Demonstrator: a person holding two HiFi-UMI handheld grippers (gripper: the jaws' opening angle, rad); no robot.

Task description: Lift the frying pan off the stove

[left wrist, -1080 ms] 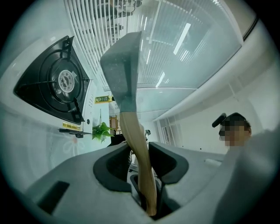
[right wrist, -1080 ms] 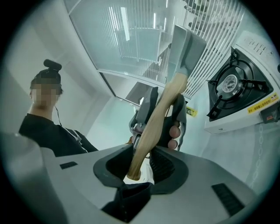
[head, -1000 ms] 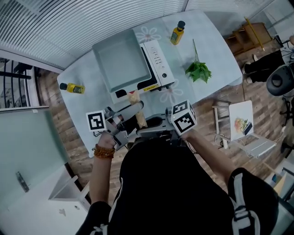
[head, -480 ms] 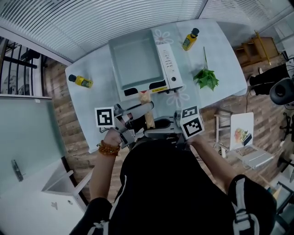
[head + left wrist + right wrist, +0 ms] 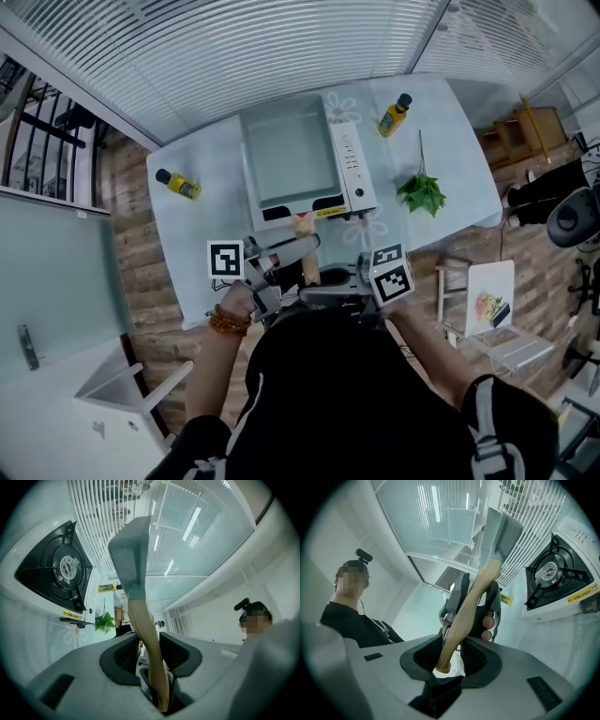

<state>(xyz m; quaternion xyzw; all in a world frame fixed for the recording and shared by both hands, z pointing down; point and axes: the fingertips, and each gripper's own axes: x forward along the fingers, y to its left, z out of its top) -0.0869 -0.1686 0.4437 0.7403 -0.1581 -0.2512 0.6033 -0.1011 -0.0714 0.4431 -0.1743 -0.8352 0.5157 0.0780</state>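
The square grey frying pan (image 5: 286, 155) hangs over the white stove (image 5: 352, 171), clear of the bare black burner (image 5: 65, 569). Its wooden handle (image 5: 307, 259) runs toward me. My left gripper (image 5: 281, 255) is shut on the handle from the left, my right gripper (image 5: 336, 279) from the right. In the left gripper view the handle (image 5: 146, 630) rises from between the jaws of the left gripper (image 5: 149, 645) to the pan's grey side (image 5: 133, 545). In the right gripper view the right gripper (image 5: 457, 651) clamps the handle's end (image 5: 461, 620), with the pan (image 5: 499, 529) above and the burner (image 5: 555, 571) to the right.
Two yellow bottles (image 5: 178, 184) (image 5: 394, 114) and a bunch of green leaves (image 5: 422, 192) lie on the pale table (image 5: 459, 150). A white chair (image 5: 487, 291) stands on the wood floor to the right. Slatted blinds lie beyond the table's far edge.
The head view has swung, so the table sits higher and further right in the frame. Both grippers keep the same hold on the handle, and the pan has not visibly shifted.
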